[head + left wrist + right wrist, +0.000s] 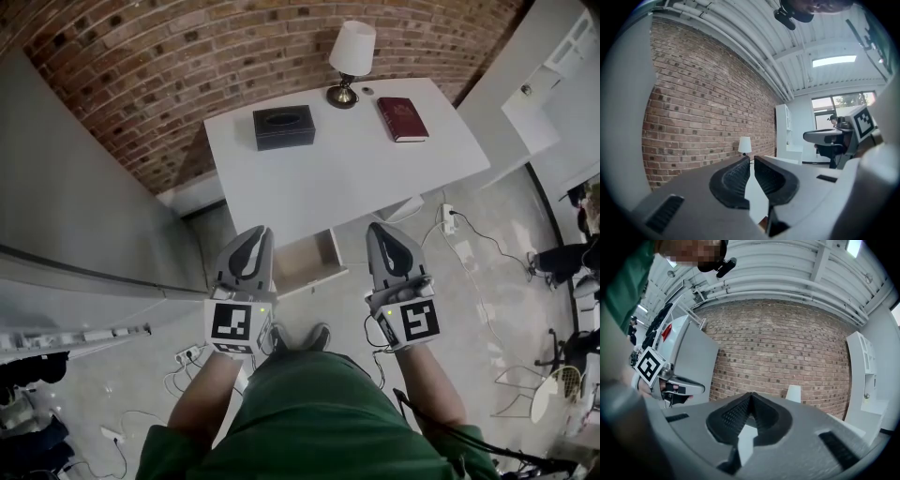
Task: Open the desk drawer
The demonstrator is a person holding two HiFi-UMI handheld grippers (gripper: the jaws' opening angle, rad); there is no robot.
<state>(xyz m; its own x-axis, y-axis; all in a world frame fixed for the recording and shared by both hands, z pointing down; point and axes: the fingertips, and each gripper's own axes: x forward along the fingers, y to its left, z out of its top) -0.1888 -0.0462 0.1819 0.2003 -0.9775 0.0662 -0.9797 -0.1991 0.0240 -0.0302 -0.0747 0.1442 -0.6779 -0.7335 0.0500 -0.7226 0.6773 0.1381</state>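
A white desk (pixel 347 169) stands against the brick wall. Under its near edge a drawer (pixel 302 261) is pulled out, showing a wood-coloured inside and a white front. My left gripper (pixel 265 232) hangs just left of the drawer and my right gripper (pixel 375 228) just right of it; neither touches it. In the left gripper view the left gripper (pixel 752 159) holds nothing, its jaws drawn together with only a sliver between the tips. The right gripper (pixel 750 394) has its tips touching and is empty.
On the desk are a white lamp (pixel 352 56), a black tissue box (pixel 283 127) and a red book (pixel 402 119). A grey panel (pixel 84 216) stands to the left. Power strips and cables (pixel 448 220) lie on the floor. White shelving (pixel 553 84) is at right.
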